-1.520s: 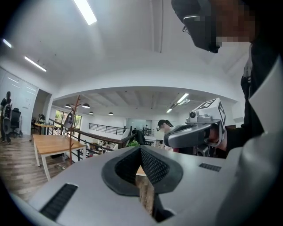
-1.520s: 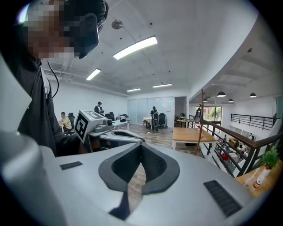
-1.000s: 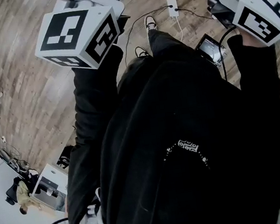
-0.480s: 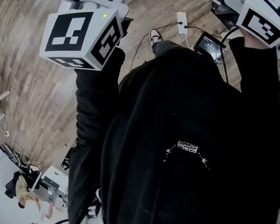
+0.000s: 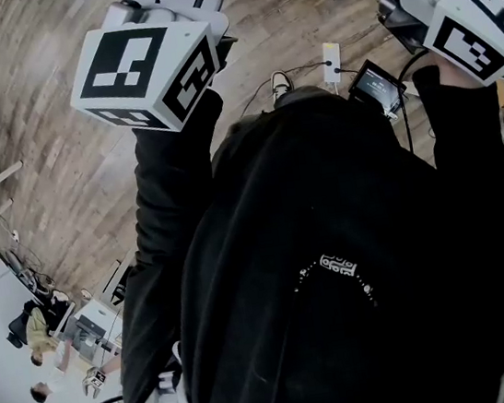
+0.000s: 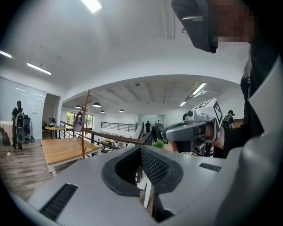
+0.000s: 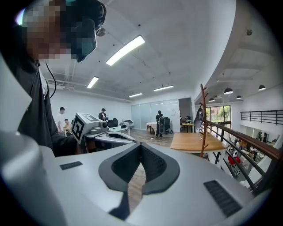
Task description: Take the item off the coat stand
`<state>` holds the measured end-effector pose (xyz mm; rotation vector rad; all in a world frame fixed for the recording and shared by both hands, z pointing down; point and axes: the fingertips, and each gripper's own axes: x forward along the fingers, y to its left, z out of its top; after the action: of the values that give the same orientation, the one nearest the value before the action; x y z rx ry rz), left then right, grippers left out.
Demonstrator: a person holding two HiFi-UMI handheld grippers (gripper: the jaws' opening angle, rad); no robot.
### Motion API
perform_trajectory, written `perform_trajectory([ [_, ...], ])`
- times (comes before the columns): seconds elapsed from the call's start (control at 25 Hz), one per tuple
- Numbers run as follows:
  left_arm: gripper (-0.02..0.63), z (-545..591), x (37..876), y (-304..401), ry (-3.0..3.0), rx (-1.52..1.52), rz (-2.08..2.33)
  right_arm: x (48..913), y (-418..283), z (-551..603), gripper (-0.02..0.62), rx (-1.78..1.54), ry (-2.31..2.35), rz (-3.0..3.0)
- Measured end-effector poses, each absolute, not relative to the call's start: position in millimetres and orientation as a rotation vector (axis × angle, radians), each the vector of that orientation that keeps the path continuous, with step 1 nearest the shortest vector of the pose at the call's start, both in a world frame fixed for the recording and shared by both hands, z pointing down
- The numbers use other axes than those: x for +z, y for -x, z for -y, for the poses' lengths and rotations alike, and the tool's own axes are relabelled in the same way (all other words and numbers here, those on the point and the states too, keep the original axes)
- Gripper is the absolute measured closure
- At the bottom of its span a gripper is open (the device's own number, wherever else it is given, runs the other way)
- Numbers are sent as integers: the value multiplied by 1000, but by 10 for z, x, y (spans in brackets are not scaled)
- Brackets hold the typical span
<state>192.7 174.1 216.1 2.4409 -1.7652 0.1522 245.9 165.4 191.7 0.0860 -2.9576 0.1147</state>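
Head view: steep down, close over the wearer's black top [image 5: 337, 277], floor [image 5: 44, 178] beyond. Left and right gripper views: low behind own jaws, roughly level, facing across the room. Both share the far coat stand [image 6: 83, 132] and table [image 6: 62, 150].

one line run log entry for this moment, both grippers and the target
phase: pre-grasp | left gripper: shut, empty | right gripper: shut, empty | coat stand: far ahead | item: hanging on it, untouched

Open-plan office: long white ceiling strip lights [image 7: 125, 50] at twelve o'clock, glass partition walls [image 7: 148, 114] straight ahead, pale wooden table [image 7: 192, 141] and black metal railing [image 7: 239, 145] at four o'clock, grey-brown wood-plank floor [image 5: 60, 158].
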Motion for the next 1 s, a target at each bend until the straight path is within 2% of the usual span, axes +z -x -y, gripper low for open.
perform_trajectory([
  [0.32, 604, -1511, 2162, -1966, -2433, 208, 1771, 1943, -2515, -1415, 578, 144, -53, 2969],
  [1.0, 604, -659, 2147, -1513, -2508, 153, 1725, 1982, -2049, -636, 578, 134, -122, 2969],
])
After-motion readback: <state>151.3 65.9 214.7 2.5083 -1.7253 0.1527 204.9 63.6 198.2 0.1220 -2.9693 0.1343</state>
